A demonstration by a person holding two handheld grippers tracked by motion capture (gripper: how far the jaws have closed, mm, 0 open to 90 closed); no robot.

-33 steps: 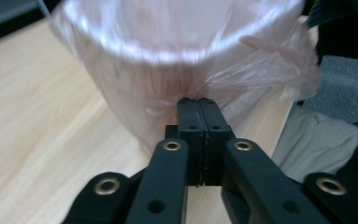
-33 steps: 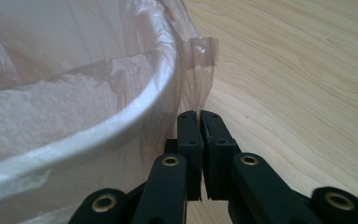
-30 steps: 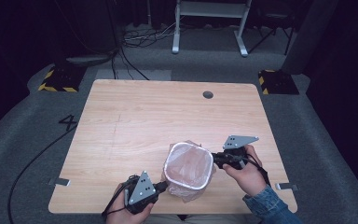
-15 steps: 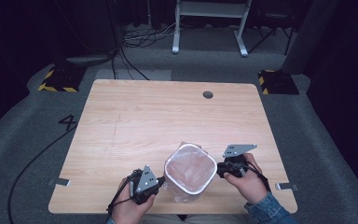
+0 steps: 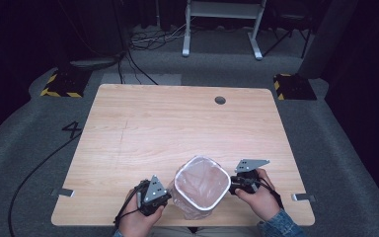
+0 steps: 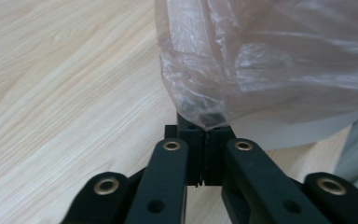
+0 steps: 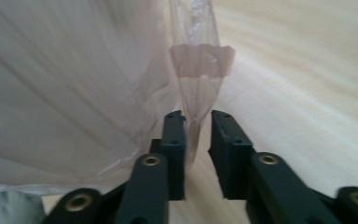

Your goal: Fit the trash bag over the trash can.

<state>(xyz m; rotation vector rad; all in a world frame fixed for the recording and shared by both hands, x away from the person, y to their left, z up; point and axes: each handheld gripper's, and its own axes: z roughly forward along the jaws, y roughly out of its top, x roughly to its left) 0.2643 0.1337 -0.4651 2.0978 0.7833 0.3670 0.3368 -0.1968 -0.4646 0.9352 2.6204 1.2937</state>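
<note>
A small white bin (image 5: 221, 191) lined with a thin pink plastic bag (image 5: 200, 178) stands near the table's front edge, between my two grippers. My left gripper (image 5: 170, 196) is at the bin's left side. In the left gripper view its jaws (image 6: 205, 129) are shut on a fold of the bag (image 6: 270, 60). My right gripper (image 5: 231, 185) is at the bin's right side. Its jaws (image 7: 198, 120) have just been opening. A hanging strip of the bag (image 7: 198, 65) lies loose in the gap between them, against one jaw.
The wooden table (image 5: 153, 128) has a round cable hole (image 5: 220, 100) near its far edge. The bin sits close to the front edge, with both hands right behind it. Grey carpet and a desk frame (image 5: 222, 29) lie beyond the table.
Both hands and the bag-lined bin have come down and slightly toward the front edge of the table. The bin's mouth now looks wider and squarer.
</note>
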